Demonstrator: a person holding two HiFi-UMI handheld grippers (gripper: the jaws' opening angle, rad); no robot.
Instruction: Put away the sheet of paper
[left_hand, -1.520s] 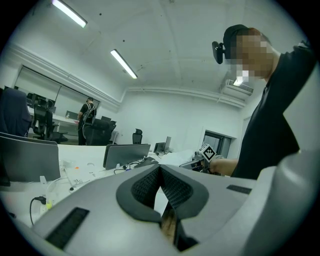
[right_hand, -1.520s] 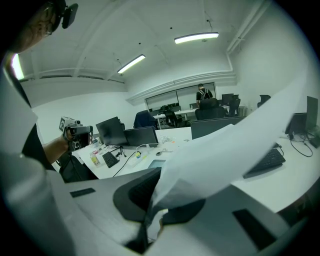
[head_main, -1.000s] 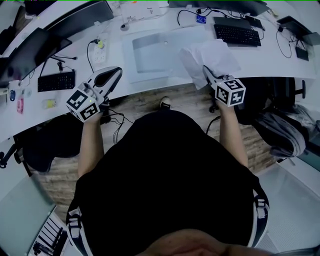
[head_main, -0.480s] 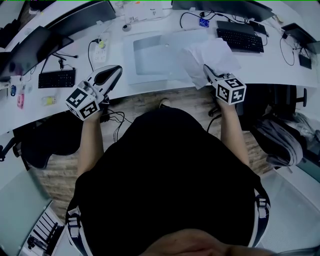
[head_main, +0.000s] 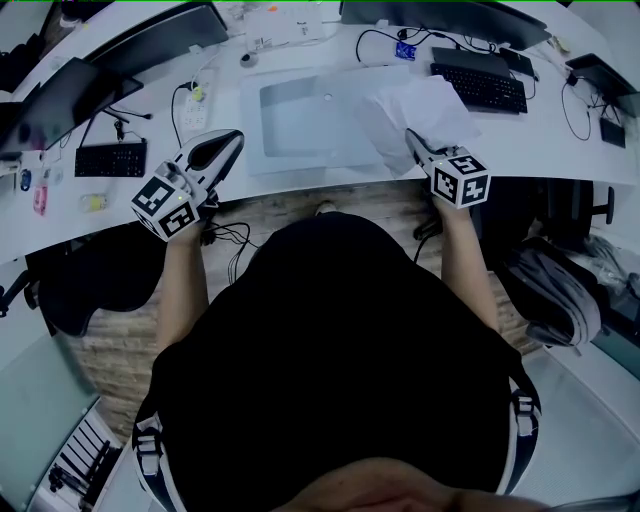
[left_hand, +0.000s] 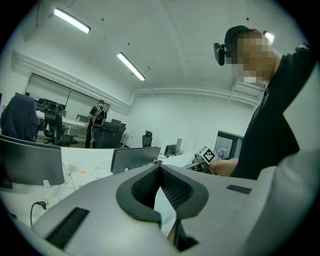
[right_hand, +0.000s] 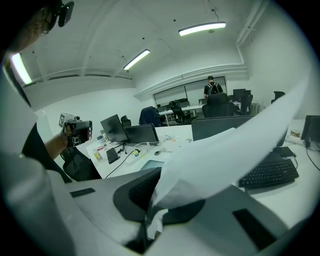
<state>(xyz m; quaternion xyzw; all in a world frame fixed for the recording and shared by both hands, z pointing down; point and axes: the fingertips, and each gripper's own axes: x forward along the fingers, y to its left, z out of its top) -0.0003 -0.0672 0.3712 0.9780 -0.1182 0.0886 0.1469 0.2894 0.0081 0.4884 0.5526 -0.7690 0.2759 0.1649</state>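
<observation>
Your right gripper (right_hand: 149, 212) has its jaws clamped tight on one crumpled corner of the white, creased sheet of paper (right_hand: 235, 150). In the right gripper view the sheet fans up and out toward the right edge. In the head view it sits at upper right, above the white curved desk (head_main: 300, 172). It overlaps the right edge of the pale rectangular desk mat (head_main: 300, 120) and lies just below and left of the black keyboard (head_main: 480, 88). Your left gripper (left_hand: 160, 166) has its jaw tips together with nothing between them. In the head view it is at left centre, over the desk's near edge and well apart from the sheet. A second, smaller black keyboard (head_main: 112, 158) lies at far left.
</observation>
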